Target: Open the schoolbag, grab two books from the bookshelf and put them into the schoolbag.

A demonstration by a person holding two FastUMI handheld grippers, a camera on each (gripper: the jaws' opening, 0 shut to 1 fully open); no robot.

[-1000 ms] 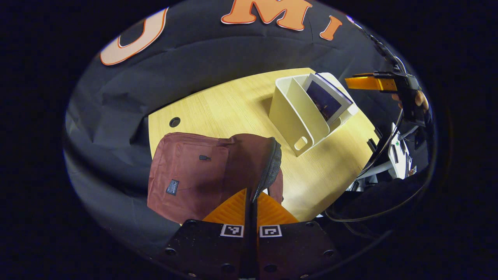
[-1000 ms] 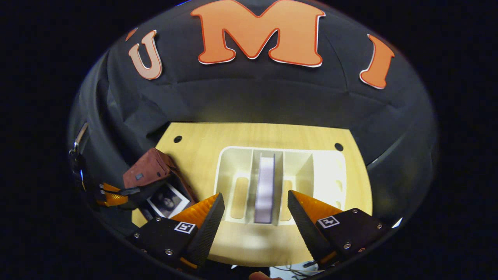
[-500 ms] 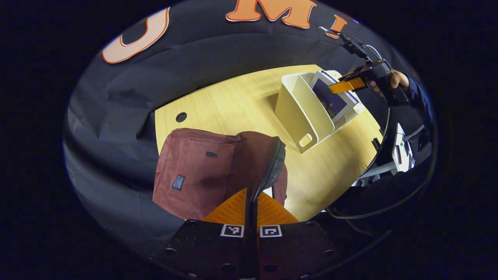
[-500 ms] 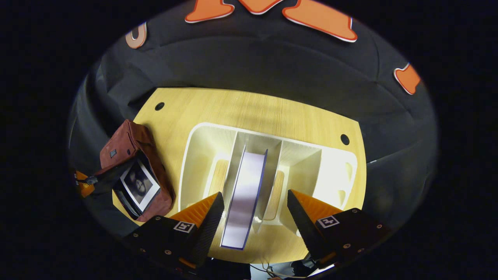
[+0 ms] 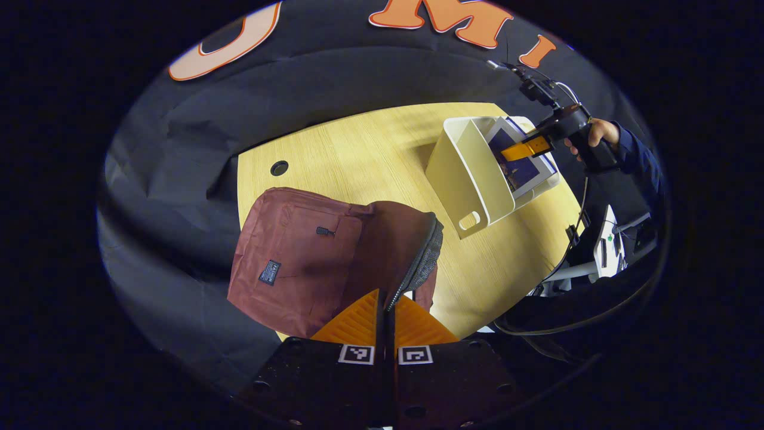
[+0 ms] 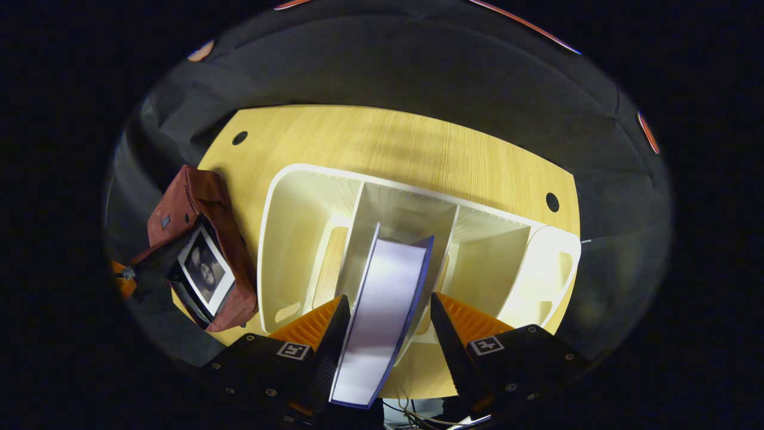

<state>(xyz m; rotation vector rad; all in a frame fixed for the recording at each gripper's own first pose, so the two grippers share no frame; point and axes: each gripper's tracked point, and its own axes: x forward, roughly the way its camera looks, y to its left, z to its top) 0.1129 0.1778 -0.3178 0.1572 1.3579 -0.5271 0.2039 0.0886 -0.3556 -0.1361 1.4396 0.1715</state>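
Bag's open and one book (image 6: 203,272) is sitting inside the schoolbag (image 5: 310,257) already — left tongs (image 5: 386,307) are pinching the zipper edge shut-tight, holding it open. Right tongs (image 6: 382,319) are apart, straddling the second book (image 6: 385,298) in the bookshelf's (image 6: 298,239) middle slot. Not gripping yet — dividers crowding both sides on the tabletop (image 6: 418,143).

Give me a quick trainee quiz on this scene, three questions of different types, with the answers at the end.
1. True or false: the book stands in the middle compartment of the shelf.
2. The left gripper is: A) open, B) shut on the bag, C) shut on a pen.
3. Fill in: the right gripper straddles the book with its jaws ____.
Key: 1 true; 2 B; 3 open.
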